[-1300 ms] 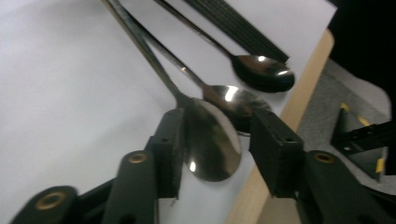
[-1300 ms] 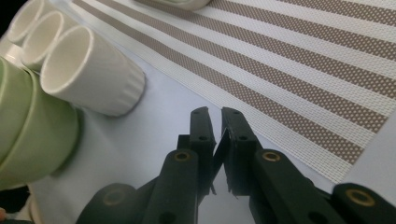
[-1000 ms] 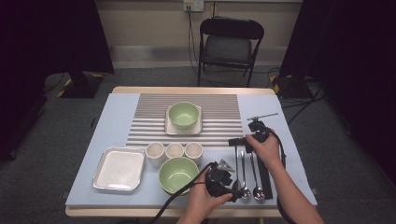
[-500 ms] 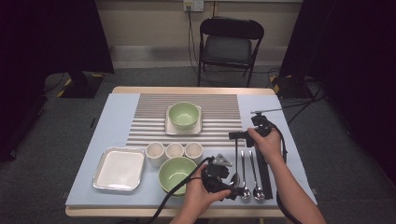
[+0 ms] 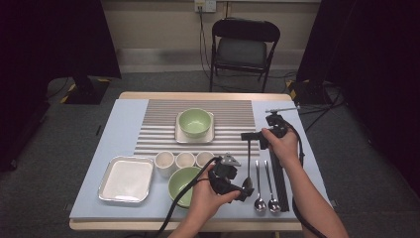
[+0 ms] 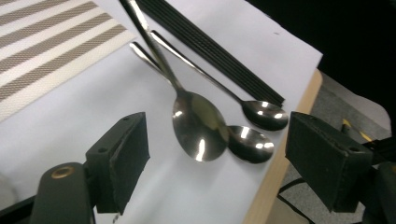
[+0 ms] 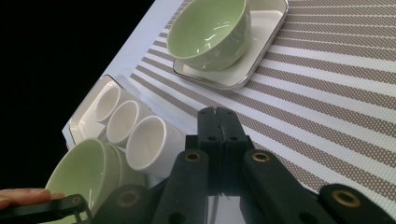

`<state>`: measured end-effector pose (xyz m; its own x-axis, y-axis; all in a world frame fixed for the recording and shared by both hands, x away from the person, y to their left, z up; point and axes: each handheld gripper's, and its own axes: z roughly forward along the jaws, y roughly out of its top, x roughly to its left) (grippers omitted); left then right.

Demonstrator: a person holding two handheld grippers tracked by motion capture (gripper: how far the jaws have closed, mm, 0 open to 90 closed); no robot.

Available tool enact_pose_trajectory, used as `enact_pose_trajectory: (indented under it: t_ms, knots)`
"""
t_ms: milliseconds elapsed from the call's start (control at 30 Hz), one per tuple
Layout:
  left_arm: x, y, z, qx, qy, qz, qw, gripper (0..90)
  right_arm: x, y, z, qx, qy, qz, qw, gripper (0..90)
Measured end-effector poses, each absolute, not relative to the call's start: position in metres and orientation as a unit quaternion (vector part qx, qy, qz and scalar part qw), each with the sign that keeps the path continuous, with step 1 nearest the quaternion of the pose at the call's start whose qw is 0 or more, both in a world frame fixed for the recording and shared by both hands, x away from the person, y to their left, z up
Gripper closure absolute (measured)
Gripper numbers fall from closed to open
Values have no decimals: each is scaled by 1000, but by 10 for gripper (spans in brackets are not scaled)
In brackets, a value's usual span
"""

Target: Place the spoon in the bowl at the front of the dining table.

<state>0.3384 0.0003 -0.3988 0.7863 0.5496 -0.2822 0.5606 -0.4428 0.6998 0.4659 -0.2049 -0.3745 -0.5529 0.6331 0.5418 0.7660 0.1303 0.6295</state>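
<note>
My right gripper is shut on the handle end of a large steel spoon, which slopes down toward the table's front edge. The spoon's bowl hangs just above the blue cloth between the jaws of my left gripper. Those jaws have just been opening and stand wide apart, with neither pad touching the spoon. Two smaller spoons lie side by side on the cloth just beyond it.
Black chopsticks lie to the right of the spoons. A green bowl sits left of my left hand, with three white cups behind it and a white tray further left. Another green bowl stands on a square plate on the striped mat.
Both hands have risen a little. The right gripper has lifted the spoon's handle up and back, and the left gripper's jaws have spread away from the spoon's bowl.
</note>
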Motion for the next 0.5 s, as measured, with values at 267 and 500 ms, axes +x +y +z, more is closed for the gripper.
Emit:
enact_pose_trajectory:
  t_ms: [267,500]
  knots:
    - [347,3,-394,847,336,-1,413,215,469,-198,-368,-464,-748,-469,72,900]
    - [353,5,-394,846,342,-2,408,219,470,-195,-363,-462,-748,-472,72,900]
